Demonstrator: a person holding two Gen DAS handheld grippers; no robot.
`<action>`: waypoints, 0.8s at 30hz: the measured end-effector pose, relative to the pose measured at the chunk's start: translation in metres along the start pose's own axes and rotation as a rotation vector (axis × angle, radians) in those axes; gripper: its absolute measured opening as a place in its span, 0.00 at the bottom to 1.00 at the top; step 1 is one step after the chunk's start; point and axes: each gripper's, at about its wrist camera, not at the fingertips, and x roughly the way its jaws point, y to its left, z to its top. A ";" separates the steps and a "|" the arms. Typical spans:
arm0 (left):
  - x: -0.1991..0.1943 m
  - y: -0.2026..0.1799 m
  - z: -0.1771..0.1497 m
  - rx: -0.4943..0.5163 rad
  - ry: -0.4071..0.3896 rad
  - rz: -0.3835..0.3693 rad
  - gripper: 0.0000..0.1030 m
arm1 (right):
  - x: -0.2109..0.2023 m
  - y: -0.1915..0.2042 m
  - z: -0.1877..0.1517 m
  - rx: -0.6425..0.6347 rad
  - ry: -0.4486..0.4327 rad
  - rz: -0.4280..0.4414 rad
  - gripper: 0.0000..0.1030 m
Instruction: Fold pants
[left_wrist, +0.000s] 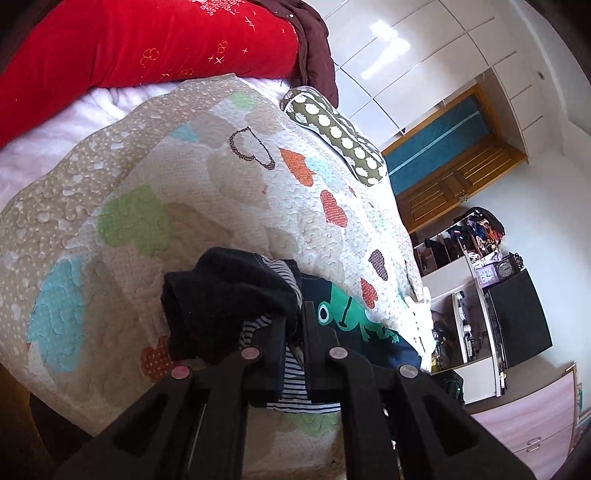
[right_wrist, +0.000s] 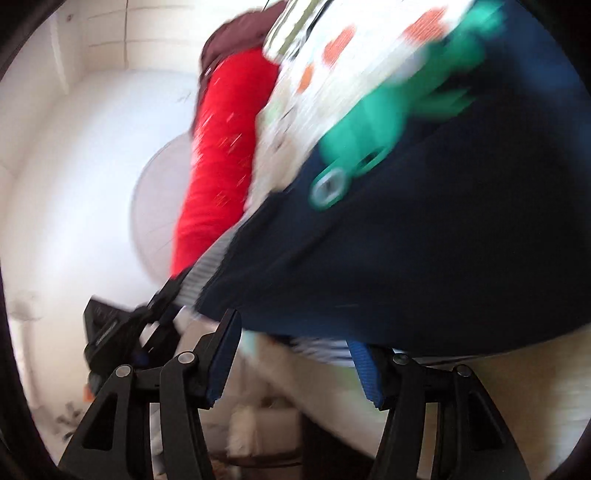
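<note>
**Clerk:** Nearest item, left wrist view: left gripper (left_wrist: 293, 328), black, jaws drawn narrow and clamped on cloth. Between them, a striped lining and a dark bunched fold of the pants (left_wrist: 229, 291).

**Checker:** Pants, location?

**Clerk:** Near edge of the bed, lying on the quilt (left_wrist: 207, 192). Navy fabric, green frog print (left_wrist: 351, 314), blue-and-white striped inside showing at the gripper. The bunched part is lifted against the left fingers (left_wrist: 275, 343); the frog panel lies flat, just beside the right-hand finger.

**Checker:** Right gripper?

**Clerk:** Right gripper (right_wrist: 295, 354), black with blue pads (right_wrist: 364, 373), jaws standing wide. The navy panel hangs over and just above them; its hem runs across both fingertips. Whether a pad touches the cloth cannot be told, as the view is blurred.

**Checker:** Anything else in that view?

**Clerk:** The left gripper again, small, at the pants' striped edge, lower left of the cloth.

**Checker:** Bed contents, other?

**Clerk:** One quilt, cream, heart patches in orange, green and blue. One red blanket (left_wrist: 147, 48) along the far edge, a maroon cloth (left_wrist: 317, 44) at its end. One olive bolster (left_wrist: 336, 133), white-spotted, at the far corner.

**Checker:** Room?

**Clerk:** White wardrobe (left_wrist: 424, 55); wooden door (left_wrist: 443, 184); shelf unit (left_wrist: 472, 266) with clutter and a clock (left_wrist: 504, 269).
</note>
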 end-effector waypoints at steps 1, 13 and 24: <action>0.000 0.002 -0.001 -0.005 0.001 -0.001 0.07 | -0.011 -0.004 0.001 0.008 -0.031 -0.023 0.61; 0.015 0.007 0.007 -0.023 -0.003 0.057 0.07 | -0.072 0.034 0.036 -0.199 -0.201 -0.266 0.06; 0.106 0.021 0.088 -0.082 0.055 0.210 0.07 | -0.010 0.035 0.133 -0.171 -0.166 -0.408 0.06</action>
